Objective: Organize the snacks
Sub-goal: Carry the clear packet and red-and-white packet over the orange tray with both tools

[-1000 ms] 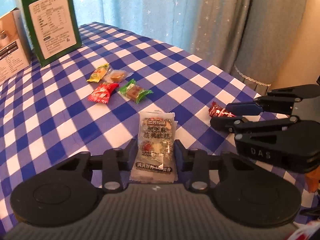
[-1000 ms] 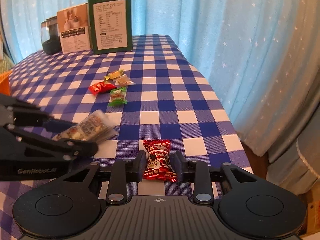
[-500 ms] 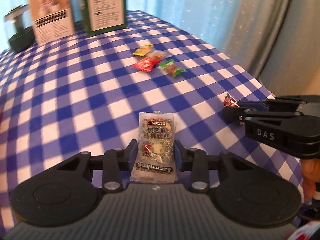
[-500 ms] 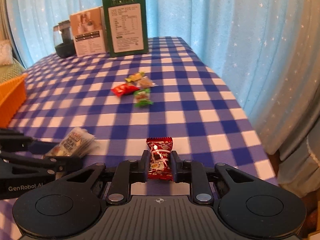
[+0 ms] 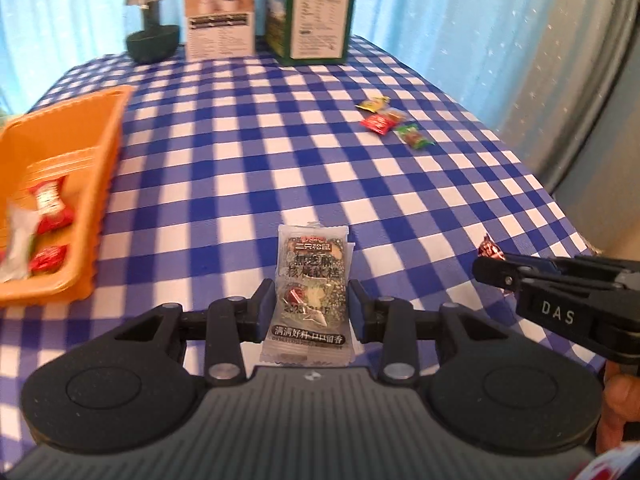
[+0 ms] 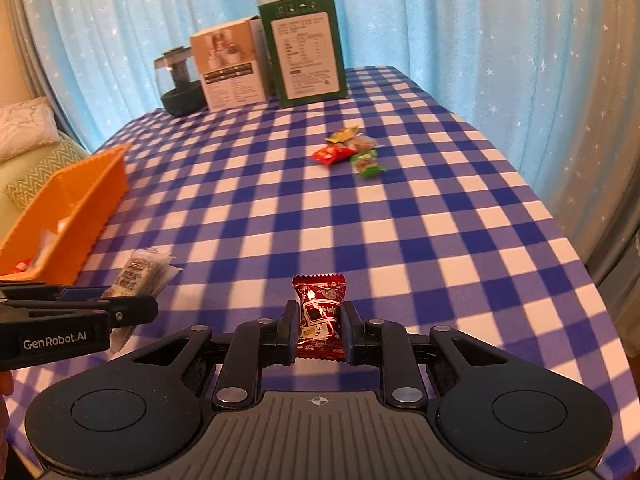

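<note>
My left gripper (image 5: 312, 294) is shut on a clear packet of dark sesame cake (image 5: 310, 276), held above the checked table; it also shows in the right wrist view (image 6: 138, 274). My right gripper (image 6: 319, 316) is shut on a red candy (image 6: 320, 312), whose tip shows in the left wrist view (image 5: 490, 249). An orange basket (image 5: 108, 152) with several wrapped snacks inside stands at the left, also in the right wrist view (image 6: 80, 188). A small cluster of loose candies (image 5: 390, 120) lies far right on the cloth, also in the right wrist view (image 6: 352, 150).
At the table's far edge stand a green box (image 6: 304, 50), a white box (image 6: 230, 68) and a dark green round object (image 6: 180, 92). Blue curtains hang behind. The table edge drops off at the right (image 6: 560, 216).
Both grippers have swung left with their snacks still held. The orange basket has come into view at the left, and the loose candies have shifted to the right and farther off.
</note>
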Motion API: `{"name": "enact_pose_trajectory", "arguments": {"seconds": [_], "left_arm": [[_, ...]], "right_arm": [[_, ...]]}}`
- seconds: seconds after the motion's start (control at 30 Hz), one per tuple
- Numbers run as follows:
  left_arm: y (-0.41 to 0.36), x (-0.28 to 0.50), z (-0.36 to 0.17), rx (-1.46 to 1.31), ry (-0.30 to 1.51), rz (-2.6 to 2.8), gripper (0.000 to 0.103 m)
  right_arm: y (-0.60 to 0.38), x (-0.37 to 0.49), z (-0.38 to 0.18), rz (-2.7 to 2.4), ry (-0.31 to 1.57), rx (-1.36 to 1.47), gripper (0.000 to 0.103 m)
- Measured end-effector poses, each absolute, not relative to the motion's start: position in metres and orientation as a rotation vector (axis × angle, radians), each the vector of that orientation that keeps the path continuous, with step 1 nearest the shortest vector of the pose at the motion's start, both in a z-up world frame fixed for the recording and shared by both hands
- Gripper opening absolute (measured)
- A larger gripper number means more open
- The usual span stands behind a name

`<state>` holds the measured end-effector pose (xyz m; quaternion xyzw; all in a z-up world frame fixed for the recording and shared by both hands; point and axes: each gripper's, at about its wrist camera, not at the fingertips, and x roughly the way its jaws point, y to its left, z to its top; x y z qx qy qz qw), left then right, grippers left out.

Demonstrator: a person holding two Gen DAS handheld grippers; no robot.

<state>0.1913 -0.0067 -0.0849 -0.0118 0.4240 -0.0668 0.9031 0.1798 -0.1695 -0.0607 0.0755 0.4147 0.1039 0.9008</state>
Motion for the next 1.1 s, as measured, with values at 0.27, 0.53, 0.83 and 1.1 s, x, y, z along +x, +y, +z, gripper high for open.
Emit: {"name": "enact_pose_trajectory", "arguments": {"seconds": [0.27,0.53,0.83,1.1], "left_arm": [[0.021,0.155,-0.057,-0.068,0.836,-0.072,0.034],[0.05,0.129,-0.035,-0.095,0.804,-0.024,0.034],[0.08,0.11,-0.02,-0.123,0.771,0.028,0.034],[0.103,0.103,-0.011,-0.141,0.76,0.051,0.034]], "right_arm": [[-0.143,0.155,-0.035,0.252,0.836,0.147,0.022],[-0.111,0.145,-0.011,0.309,0.796,0.116,0.022],[-0.076,0.142,0.004,0.378,0.772,0.086,0.022],[-0.049,0.144,0.013,0.428,0.76,0.073,0.022]]}}
